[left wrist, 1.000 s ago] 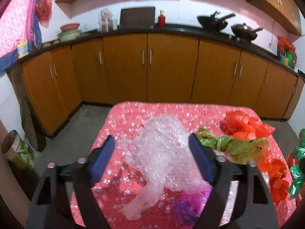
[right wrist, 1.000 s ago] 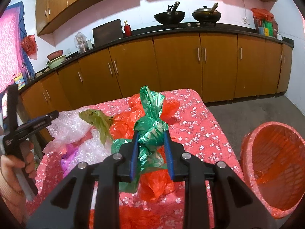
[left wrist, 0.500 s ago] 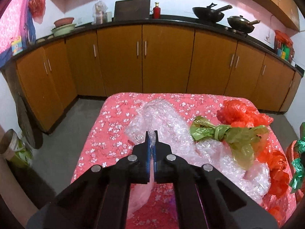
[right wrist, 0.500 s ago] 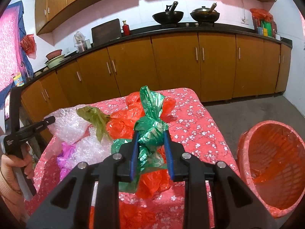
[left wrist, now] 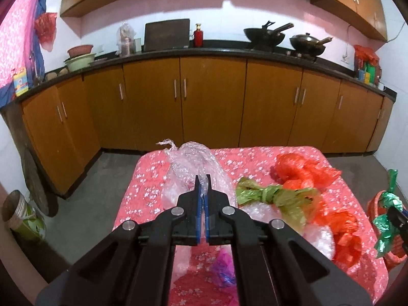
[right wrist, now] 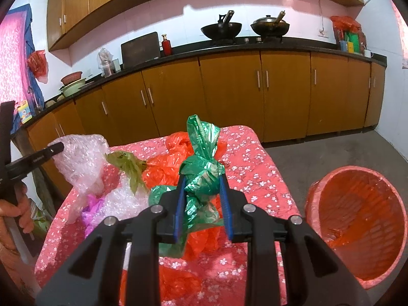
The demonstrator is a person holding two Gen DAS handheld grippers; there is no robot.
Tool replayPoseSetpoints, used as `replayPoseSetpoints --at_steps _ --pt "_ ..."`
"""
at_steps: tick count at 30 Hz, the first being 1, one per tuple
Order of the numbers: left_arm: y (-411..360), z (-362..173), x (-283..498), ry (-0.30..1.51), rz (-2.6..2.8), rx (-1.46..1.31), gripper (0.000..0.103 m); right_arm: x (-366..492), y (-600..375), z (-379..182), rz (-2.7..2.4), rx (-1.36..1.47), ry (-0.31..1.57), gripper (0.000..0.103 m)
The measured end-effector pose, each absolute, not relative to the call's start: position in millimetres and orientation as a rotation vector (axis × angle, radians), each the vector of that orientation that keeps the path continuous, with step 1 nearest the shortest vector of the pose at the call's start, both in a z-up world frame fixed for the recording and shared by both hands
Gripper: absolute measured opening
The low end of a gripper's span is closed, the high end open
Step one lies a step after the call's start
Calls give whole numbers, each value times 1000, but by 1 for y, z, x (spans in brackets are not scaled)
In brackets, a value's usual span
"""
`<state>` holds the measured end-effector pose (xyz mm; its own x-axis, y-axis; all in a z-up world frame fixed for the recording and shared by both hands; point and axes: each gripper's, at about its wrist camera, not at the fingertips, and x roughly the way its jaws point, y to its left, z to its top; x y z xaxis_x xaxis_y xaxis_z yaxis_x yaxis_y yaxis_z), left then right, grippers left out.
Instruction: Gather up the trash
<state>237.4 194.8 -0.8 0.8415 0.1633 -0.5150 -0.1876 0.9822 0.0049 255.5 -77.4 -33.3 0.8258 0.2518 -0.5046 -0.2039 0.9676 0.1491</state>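
Left gripper [left wrist: 202, 187], spread wide a second ago, is now clamped on the clear crumpled bubble-wrap sheet [left wrist: 193, 168] and lifting it off the pink floral table [left wrist: 255, 158]. Right gripper [right wrist: 202, 193] keeps pinching the knotted green plastic bag [right wrist: 204, 163]. Both likely go next to the orange plastic basket [right wrist: 357, 219] at right.

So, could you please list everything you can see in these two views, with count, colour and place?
bubble wrap: two pieces, clear; one lifted by the left gripper, one on the table
green bag: one, dark green, in the right gripper
olive bag: one, table middle
orange bags: several, table right side
purple bag: one, table near edge
table: one, pink floral cloth
basket: one, orange, floor right of the table
woks: two, black, on the counter
cabinets: brown, along the wall
left gripper: shut on bubble wrap
right gripper: shut on green bag
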Motion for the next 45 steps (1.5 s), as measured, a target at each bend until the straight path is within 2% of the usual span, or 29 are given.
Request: replayPoseSetpoints --at_steps 8,27,45 --pt "169 21 227 496 136 -8 1 241 -91 -22 231 96 525 26" --pt "45 50 198 422 -166 60 1 202 -191 3 59 122 471 26" --pt "-77 25 191 456 -427 87 1 186 -301 -11 -111 140 493 26"
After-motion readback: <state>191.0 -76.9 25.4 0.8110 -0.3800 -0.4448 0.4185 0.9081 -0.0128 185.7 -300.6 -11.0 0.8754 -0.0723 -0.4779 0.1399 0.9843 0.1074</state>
